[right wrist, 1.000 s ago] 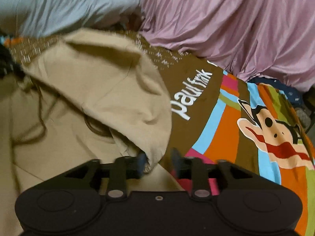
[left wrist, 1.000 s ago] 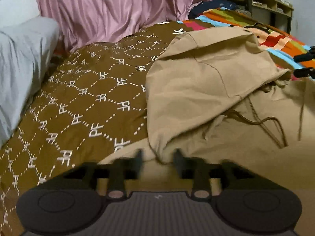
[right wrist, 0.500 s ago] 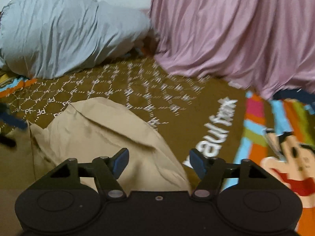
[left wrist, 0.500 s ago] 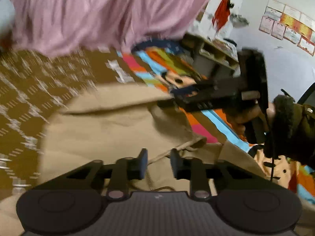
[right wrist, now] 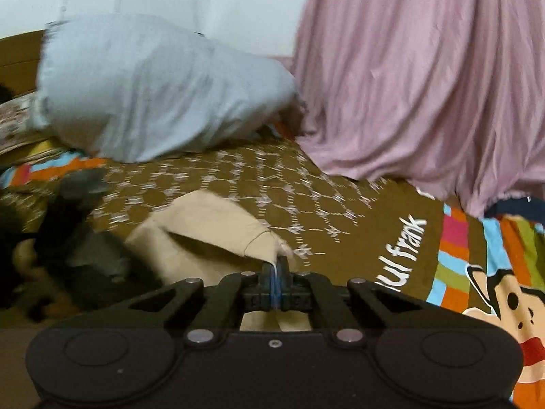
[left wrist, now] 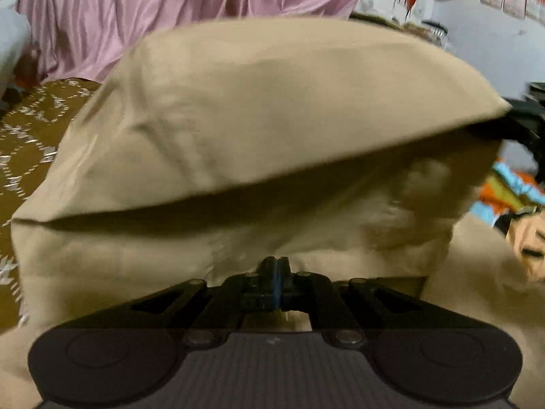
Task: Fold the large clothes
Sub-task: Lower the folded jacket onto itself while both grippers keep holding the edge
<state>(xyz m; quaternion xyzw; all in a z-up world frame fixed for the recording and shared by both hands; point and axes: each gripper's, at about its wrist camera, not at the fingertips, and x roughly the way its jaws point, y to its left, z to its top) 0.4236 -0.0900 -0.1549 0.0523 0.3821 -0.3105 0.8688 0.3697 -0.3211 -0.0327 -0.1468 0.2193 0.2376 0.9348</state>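
The tan hooded garment (left wrist: 272,129), a soft matte woven cloth with smooth stitched seams, lies on the bed's brown bedspread (right wrist: 306,204), which carries a white dotted honeycomb print and lettering and turns to bright cartoon stripes toward its right edge. In the left wrist view the hood bulges up in a rounded dome with a dark hollow beneath its curved rim, filling most of the frame. The left gripper (left wrist: 274,266) has its black fingers pressed together with the tan cloth bunched at their tips, pinching a fold at the base of the hood. In the right wrist view the right gripper (right wrist: 275,266) is likewise closed on a thin pale edge of the garment, near a curved seam. Behind, a rumpled grey-blue pillow (right wrist: 153,92) sits at the head of the bed beside a glossy, pleated pink drape (right wrist: 425,85).
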